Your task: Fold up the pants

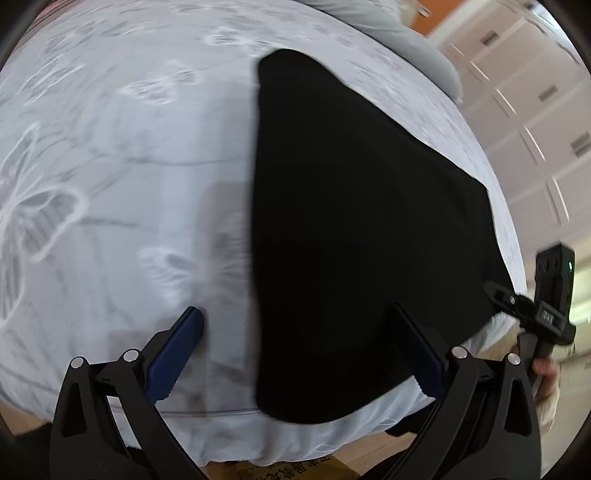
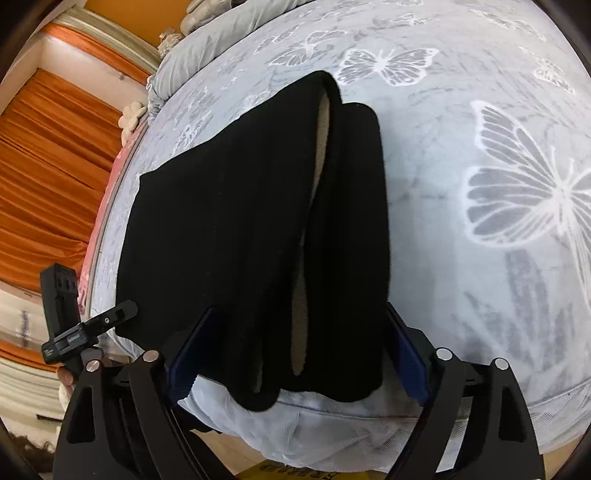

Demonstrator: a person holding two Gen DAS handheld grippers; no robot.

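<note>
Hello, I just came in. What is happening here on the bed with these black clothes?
A person holds a two-finger gripper in each hand and is folding black pants on a bed with a butterfly-print cover. The pants lie flat near the bed's edge, a light inner lining showing along one opening. Both the left gripper and the right gripper hover over the near end of the pants with jaws open; neither grips the fabric at this moment. A grey pillow lies at the far end.

A butterfly-print bed (image 2: 480, 229) carries black pants (image 2: 240, 221) and grey bedding (image 2: 207, 40).
</note>
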